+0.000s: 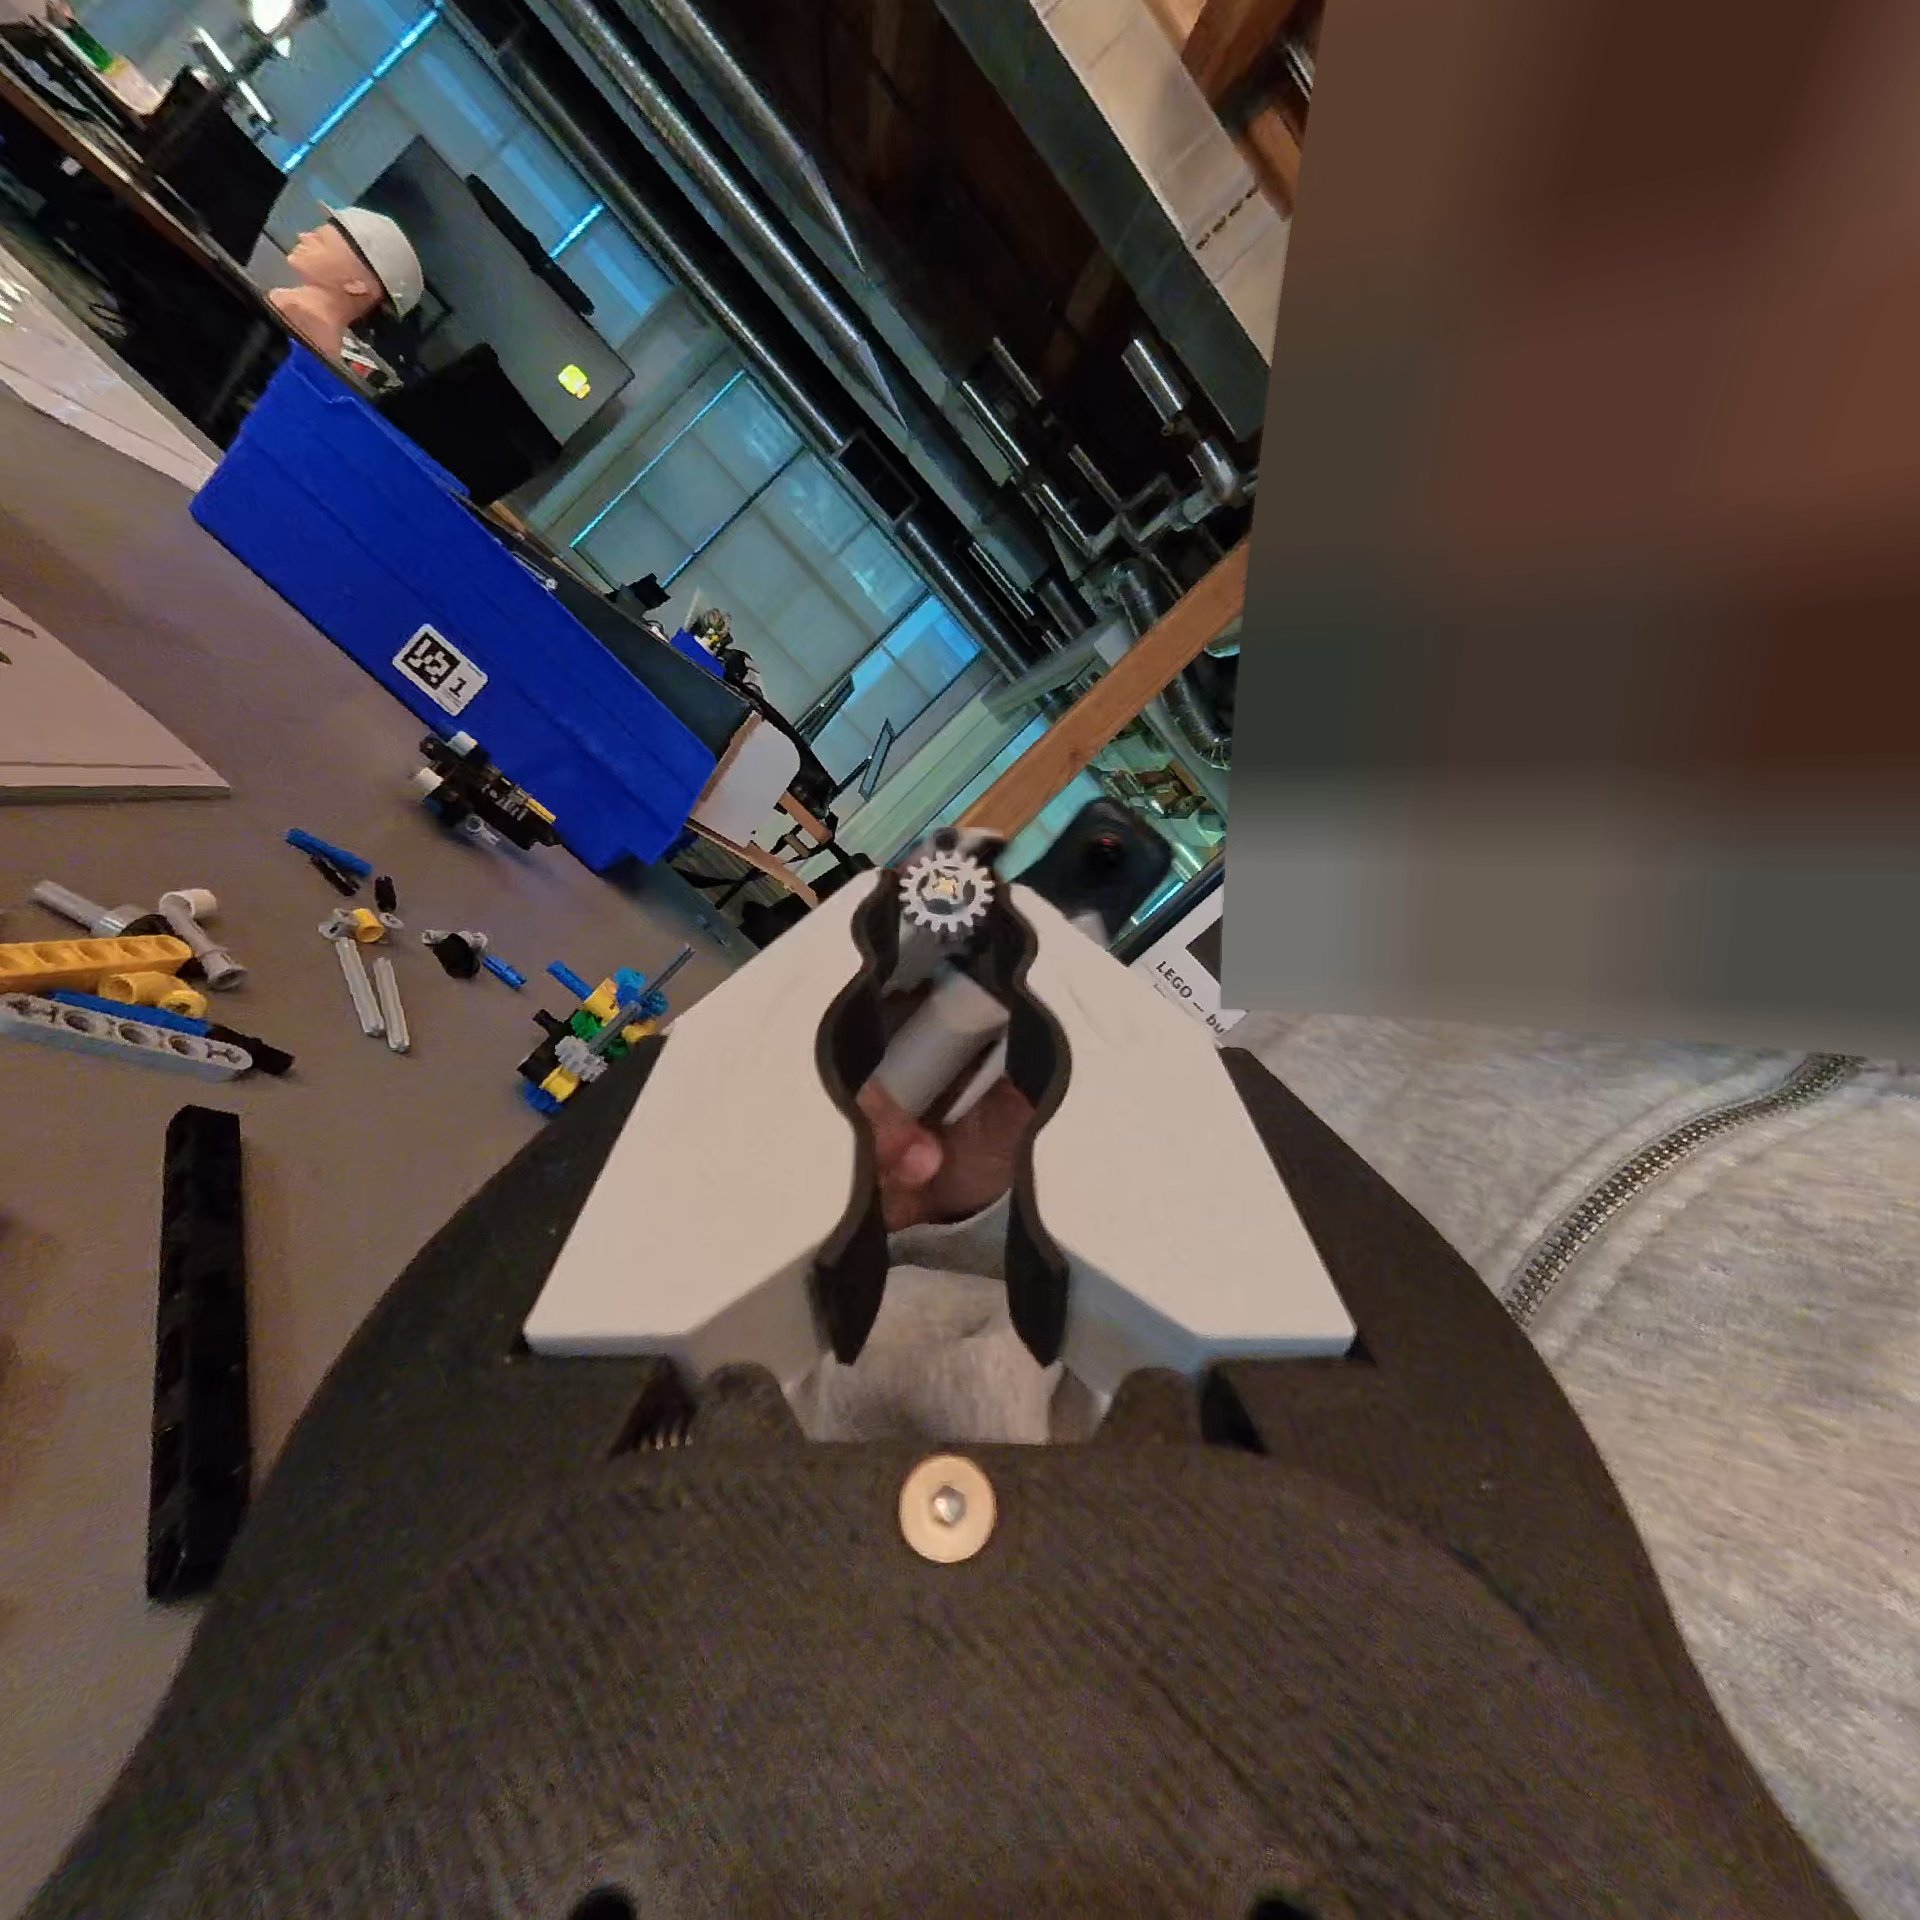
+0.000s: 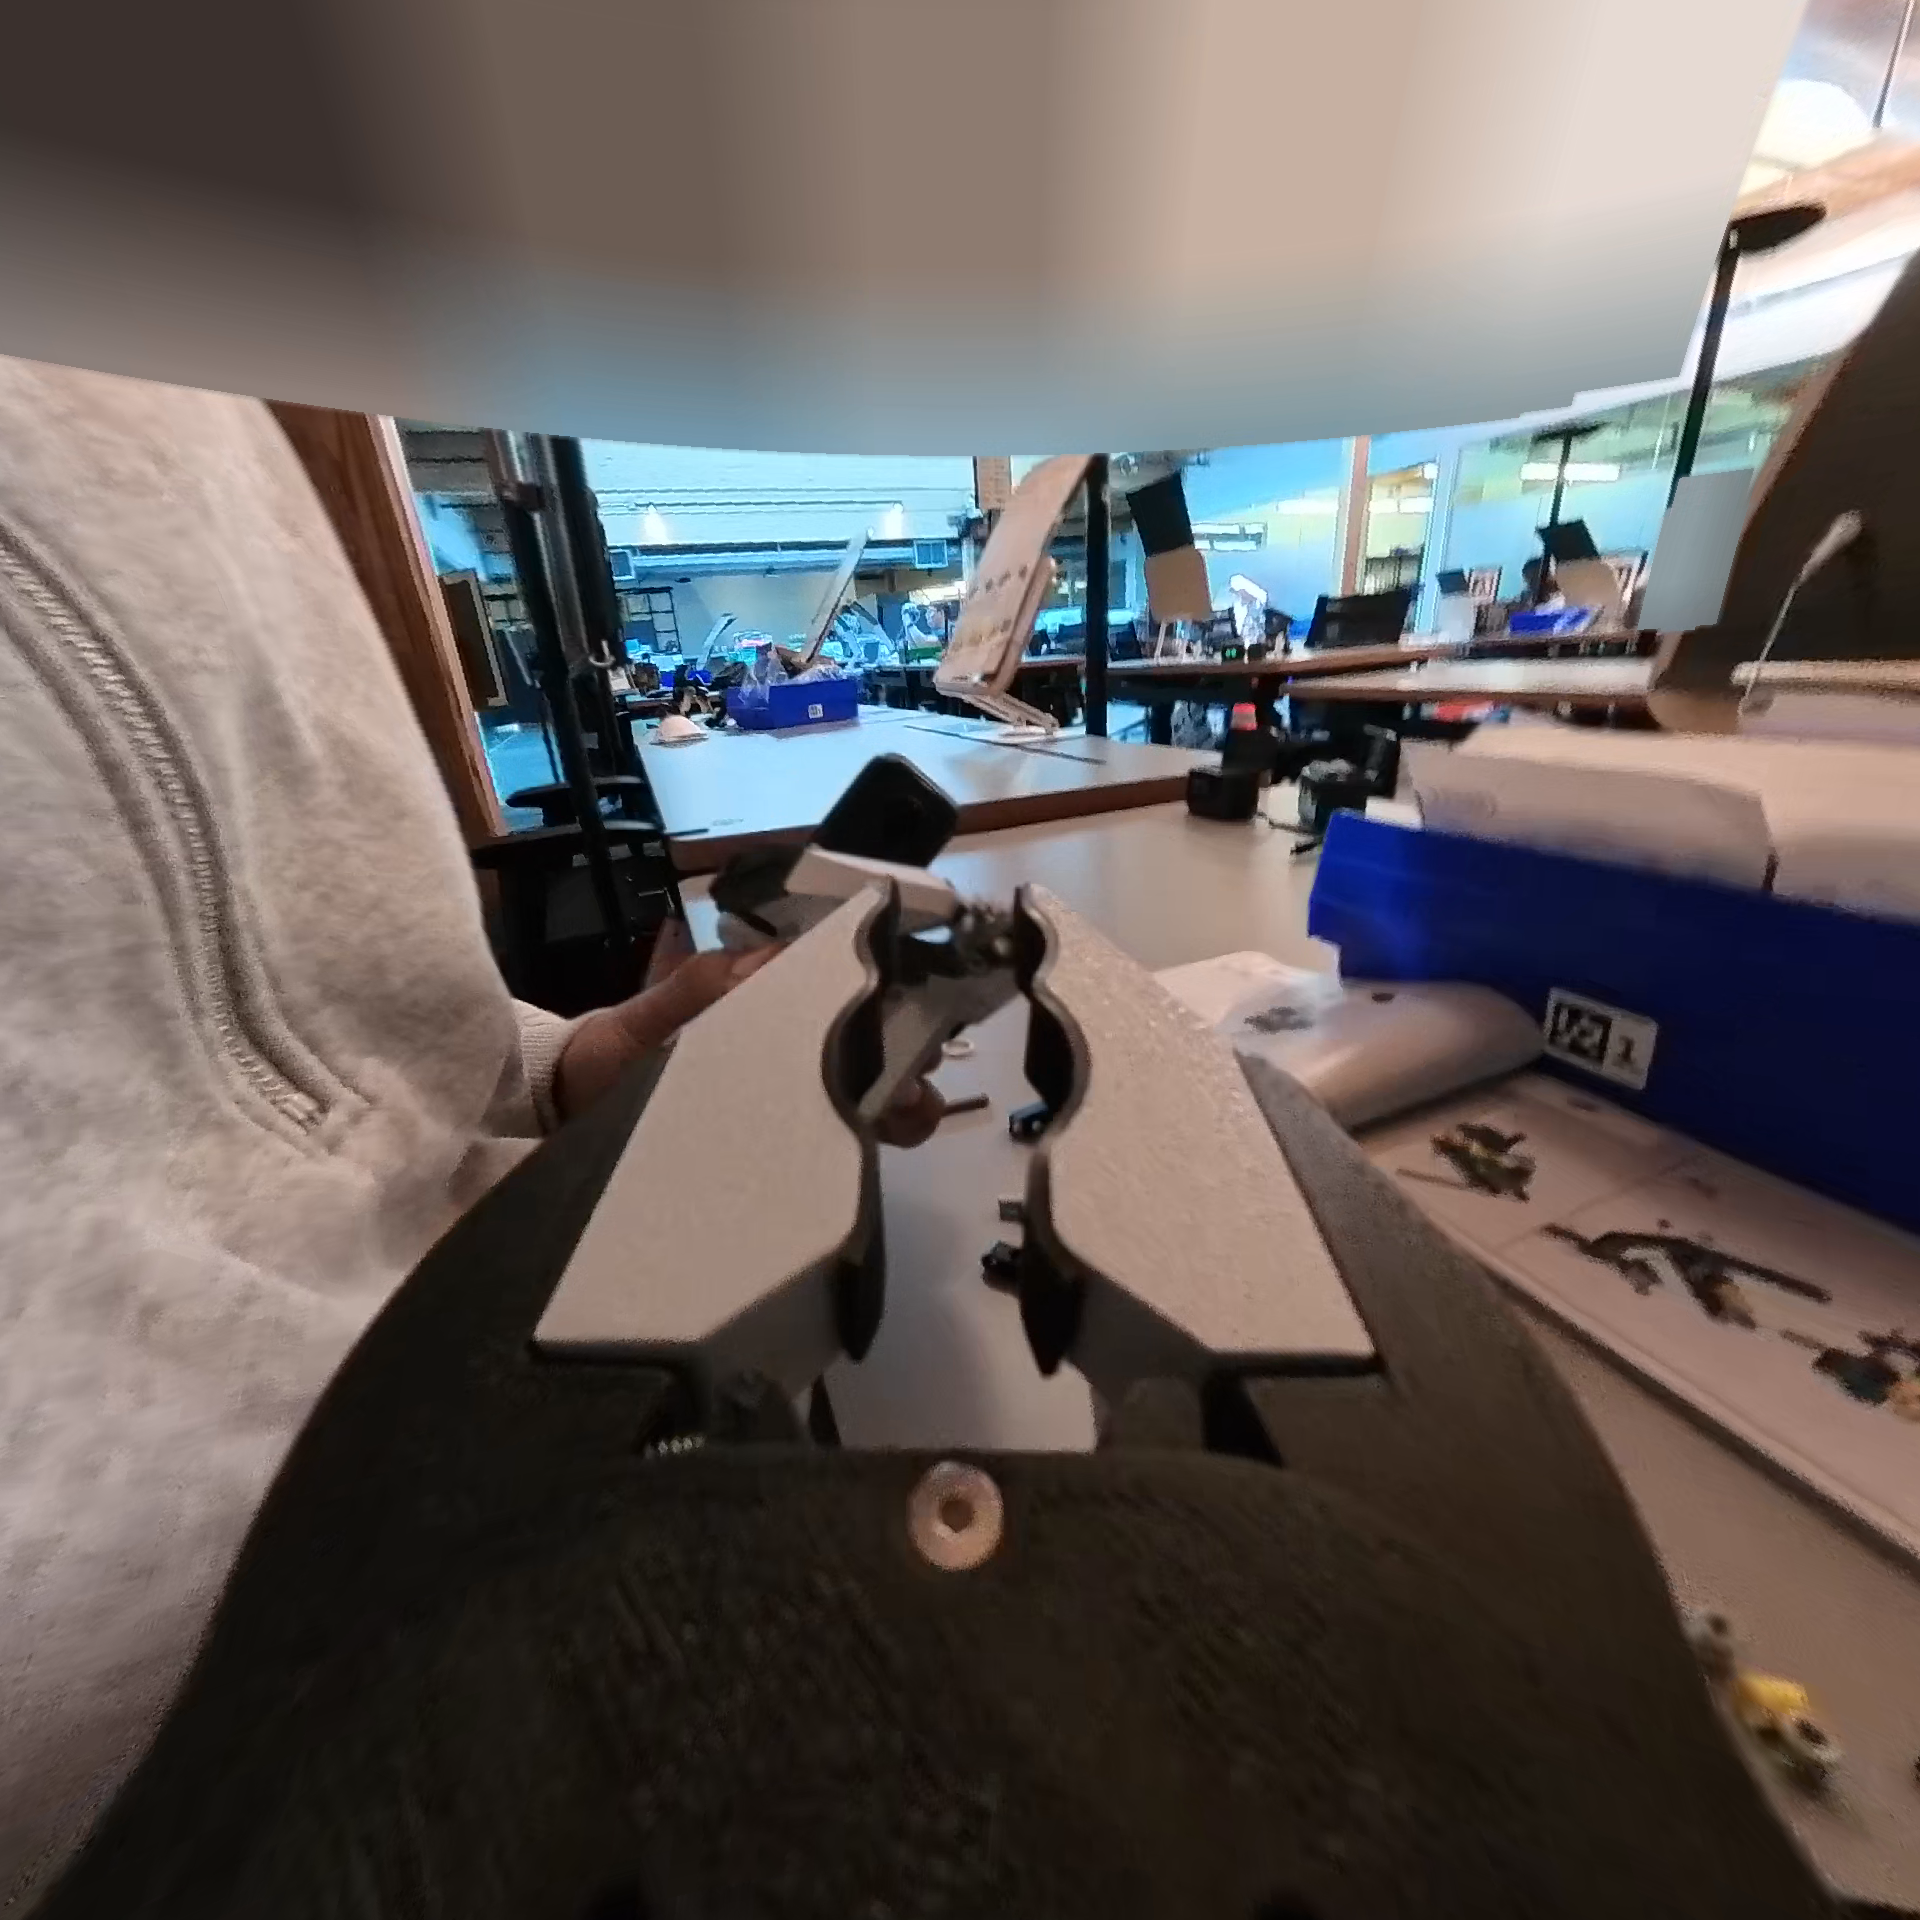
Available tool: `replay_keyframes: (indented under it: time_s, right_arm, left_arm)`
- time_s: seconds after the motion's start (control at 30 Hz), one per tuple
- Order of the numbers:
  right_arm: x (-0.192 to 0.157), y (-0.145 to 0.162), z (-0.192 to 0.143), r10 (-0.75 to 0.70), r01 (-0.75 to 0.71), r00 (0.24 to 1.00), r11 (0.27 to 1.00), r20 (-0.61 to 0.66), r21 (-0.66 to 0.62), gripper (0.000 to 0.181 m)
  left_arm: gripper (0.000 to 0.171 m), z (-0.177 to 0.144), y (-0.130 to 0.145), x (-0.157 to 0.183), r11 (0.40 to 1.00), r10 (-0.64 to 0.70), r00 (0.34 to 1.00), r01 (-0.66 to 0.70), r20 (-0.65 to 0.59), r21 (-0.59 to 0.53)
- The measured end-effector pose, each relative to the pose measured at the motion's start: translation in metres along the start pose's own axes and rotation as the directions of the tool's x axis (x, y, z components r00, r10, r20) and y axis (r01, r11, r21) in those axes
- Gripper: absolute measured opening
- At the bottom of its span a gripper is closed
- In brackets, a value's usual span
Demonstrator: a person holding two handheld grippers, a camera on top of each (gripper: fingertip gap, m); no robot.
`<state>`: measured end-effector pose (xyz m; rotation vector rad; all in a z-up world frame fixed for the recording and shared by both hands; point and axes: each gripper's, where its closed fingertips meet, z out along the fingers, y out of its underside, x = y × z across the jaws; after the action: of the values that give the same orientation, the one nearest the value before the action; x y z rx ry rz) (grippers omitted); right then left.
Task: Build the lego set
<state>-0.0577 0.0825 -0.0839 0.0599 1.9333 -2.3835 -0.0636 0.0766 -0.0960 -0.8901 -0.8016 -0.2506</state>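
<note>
My left gripper (image 1: 948, 902) is shut on a small grey gear (image 1: 945, 891), held at its fingertips up in the air in front of the person's grey zip sweater. My right gripper (image 2: 956, 920) is open, its jaws a finger-width apart. The left gripper's fingers (image 2: 862, 888) reach in from the left, and the gear (image 2: 982, 938) sits between my right fingertips. I cannot tell whether they touch it. In the left wrist view a pale finger of the right gripper (image 1: 935, 1060) and a hand show through the gap.
Loose pieces lie on the grey table at left: yellow beams (image 1: 94, 956), a grey beam (image 1: 114, 1039), grey axles (image 1: 374, 997), a small colourful sub-assembly (image 1: 592, 1029), a black assembly (image 1: 488, 795), a long black beam (image 1: 197, 1340). A blue bin (image 1: 447, 644) (image 2: 1662, 987) stands behind; an open instruction booklet (image 2: 1662, 1278) lies at right. The grippers are tip to tip, or close to it.
</note>
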Motion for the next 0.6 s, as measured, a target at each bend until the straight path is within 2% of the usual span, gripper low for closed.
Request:
replay_keyframes:
  time_s: [0.2,0.6]
  right_arm:
    - [-0.015,-0.030,-0.013,-0.191,0.190,0.982,0.979,0.003,0.074,0.014]
    - [-0.015,-0.042,-0.020,-0.225,0.226,0.974,0.969,-0.019,0.102,0.012]
  left_arm:
    - [0.015,0.002,0.003,-0.003,1.000,-0.018,1.000,0.018,0.002,-0.007]
    - [0.014,0.005,0.008,-0.004,1.000,-0.009,1.000,0.010,0.011,-0.028]
